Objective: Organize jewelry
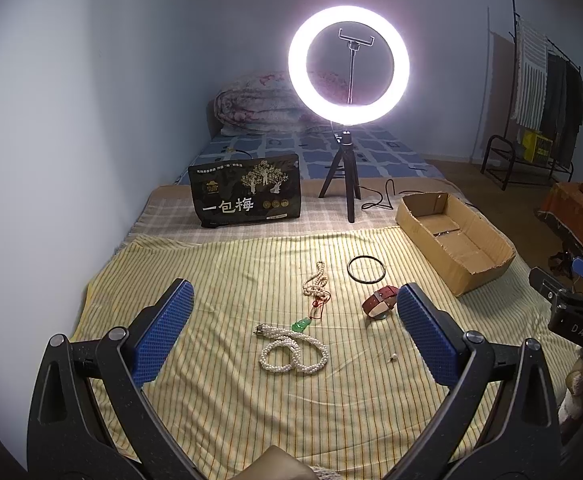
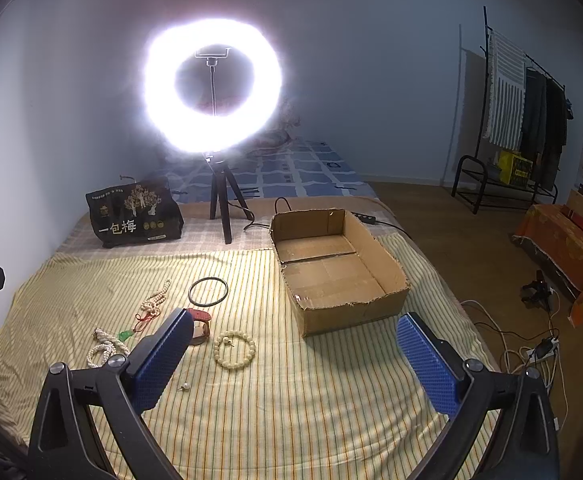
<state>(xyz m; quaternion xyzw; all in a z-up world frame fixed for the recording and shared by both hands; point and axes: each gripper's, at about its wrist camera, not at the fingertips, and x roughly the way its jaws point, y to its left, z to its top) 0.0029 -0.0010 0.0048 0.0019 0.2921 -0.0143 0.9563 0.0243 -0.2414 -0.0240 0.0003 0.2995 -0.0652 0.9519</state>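
Note:
Jewelry lies on a yellow striped cloth [image 1: 219, 400]. In the left wrist view I see a white pearl necklace [image 1: 293, 350], a green pendant on a red cord [image 1: 302, 324], a cream bead string [image 1: 316, 282], a black ring bangle [image 1: 366, 269], a red-strap watch [image 1: 380, 300] and a small pearl earring [image 1: 392, 357]. My left gripper [image 1: 291, 312] is open above them. In the right wrist view a cream bead bracelet [image 2: 234, 349], the bangle [image 2: 208, 290] and the watch [image 2: 199, 320] show. My right gripper [image 2: 295, 340] is open and empty near the cardboard box [image 2: 355, 308].
The open cardboard box [image 1: 483, 264] sits on the cloth's right side. A lit ring light on a tripod [image 1: 349, 66] and a black printed bag [image 1: 247, 192] stand behind. A clothes rack [image 2: 527, 120], cables and a power strip [image 2: 543, 348] are on the floor to the right.

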